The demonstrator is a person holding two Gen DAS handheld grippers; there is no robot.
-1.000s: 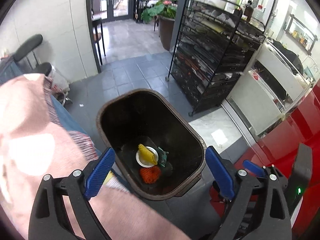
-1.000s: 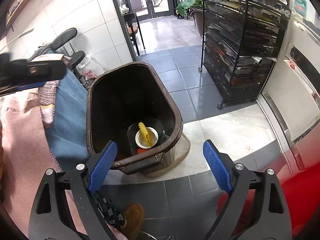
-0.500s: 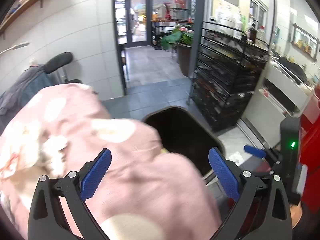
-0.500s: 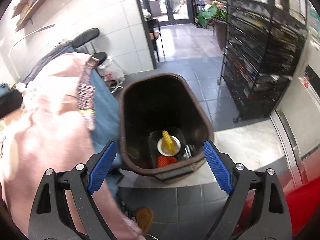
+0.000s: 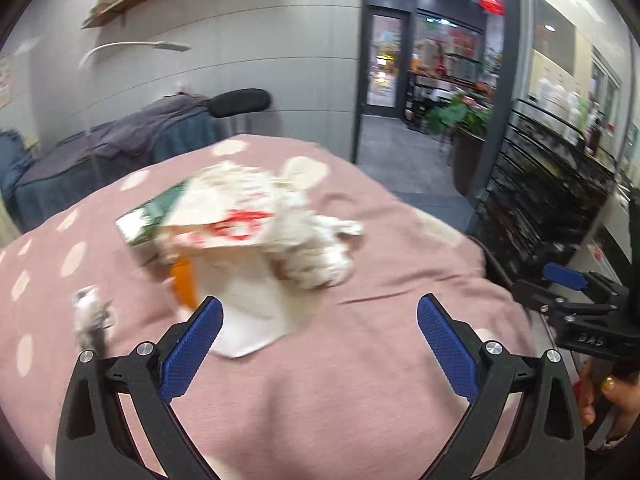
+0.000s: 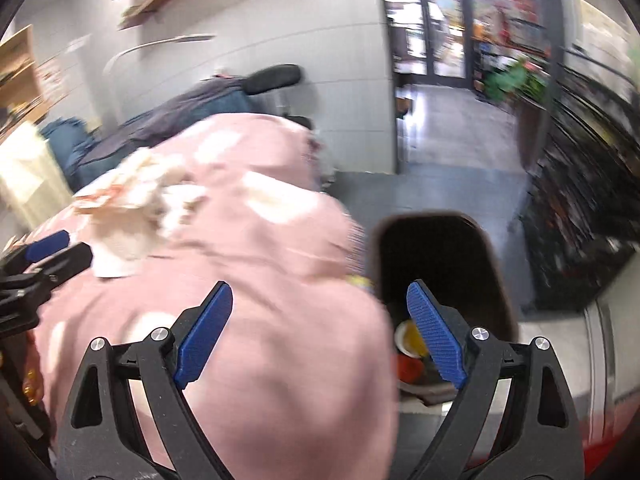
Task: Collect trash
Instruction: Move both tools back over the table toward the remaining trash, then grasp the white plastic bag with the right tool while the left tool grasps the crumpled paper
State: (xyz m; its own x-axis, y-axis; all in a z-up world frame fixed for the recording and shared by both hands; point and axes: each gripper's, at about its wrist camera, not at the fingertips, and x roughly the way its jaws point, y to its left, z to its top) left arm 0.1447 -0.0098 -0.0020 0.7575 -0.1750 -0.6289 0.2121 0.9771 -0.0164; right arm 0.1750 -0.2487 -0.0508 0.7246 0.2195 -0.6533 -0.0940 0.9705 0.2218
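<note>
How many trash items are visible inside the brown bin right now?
2: a yellow piece on a white dish and an orange item just below it, both at the brown bin bottom; the right gripper may hide more.

Matt pink cloth (image 5: 380, 280) with pale dots carries crumpled white paper (image 5: 240, 216) and soft tissue (image 5: 316, 256). The grippers' pads (image 5: 192, 344) are ribbed blue plastic on matt black arms. The dark bin (image 6: 436, 264) looks smooth plastic.

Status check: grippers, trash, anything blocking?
Left gripper and right gripper open, empty. Crumpled paper trash lies on the pink spotted cloth. Brown bin beside it; nothing blocking.
</note>
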